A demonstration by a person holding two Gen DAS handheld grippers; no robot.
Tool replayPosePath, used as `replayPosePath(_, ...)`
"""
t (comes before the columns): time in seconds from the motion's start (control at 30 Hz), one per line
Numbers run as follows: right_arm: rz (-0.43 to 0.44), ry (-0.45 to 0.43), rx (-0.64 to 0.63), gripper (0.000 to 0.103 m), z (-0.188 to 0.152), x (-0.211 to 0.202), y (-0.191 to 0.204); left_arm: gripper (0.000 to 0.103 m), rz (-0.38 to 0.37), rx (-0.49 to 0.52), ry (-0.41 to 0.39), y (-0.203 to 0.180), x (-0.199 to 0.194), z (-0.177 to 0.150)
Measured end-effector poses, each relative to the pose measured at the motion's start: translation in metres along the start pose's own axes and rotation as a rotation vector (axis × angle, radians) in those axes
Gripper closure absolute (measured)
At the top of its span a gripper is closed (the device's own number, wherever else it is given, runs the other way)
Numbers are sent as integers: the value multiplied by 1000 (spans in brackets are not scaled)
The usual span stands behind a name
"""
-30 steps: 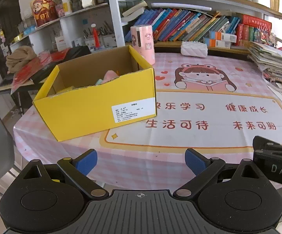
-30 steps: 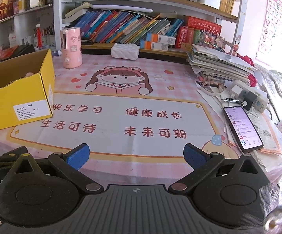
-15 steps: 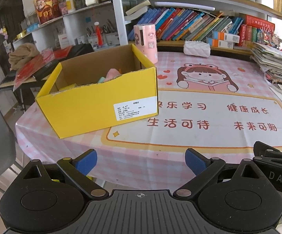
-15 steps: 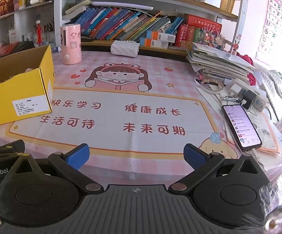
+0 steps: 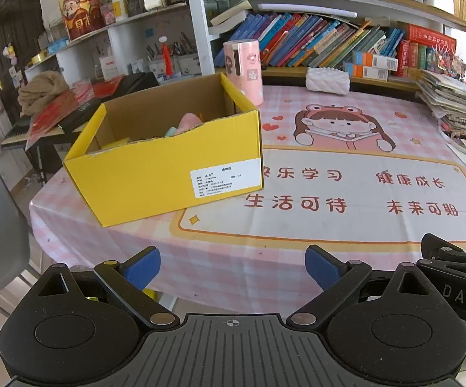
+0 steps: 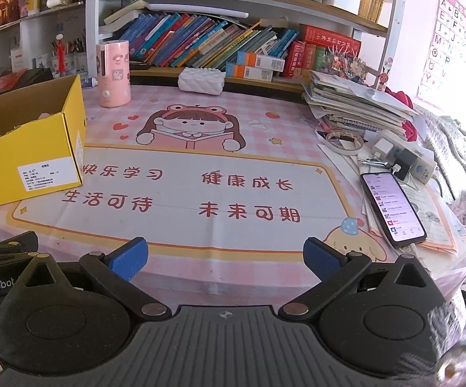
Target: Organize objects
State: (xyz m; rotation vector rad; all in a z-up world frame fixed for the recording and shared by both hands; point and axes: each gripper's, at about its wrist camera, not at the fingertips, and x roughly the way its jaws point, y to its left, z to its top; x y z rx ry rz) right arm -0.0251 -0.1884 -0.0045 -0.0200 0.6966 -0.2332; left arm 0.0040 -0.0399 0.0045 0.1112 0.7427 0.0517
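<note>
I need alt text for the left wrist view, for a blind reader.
Open left tongs hover empty before a pink table. An open yellow box stands at left, a pink cylinder behind it, bookshelves beyond.

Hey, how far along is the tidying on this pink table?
Done: some pink and pale items already lie in the open yellow cardboard box. In hand: nothing; the left gripper and right gripper are both open and empty. Left: possibly the lit black smartphone and white charger block on the table's right side.
</note>
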Motion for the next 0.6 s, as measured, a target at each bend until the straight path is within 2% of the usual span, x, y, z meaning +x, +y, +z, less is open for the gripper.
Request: replayPosePath(0.6, -9, -8, -10, 0, 1, -4, 4, 5, -23, -32, 8, 7, 2, -1)
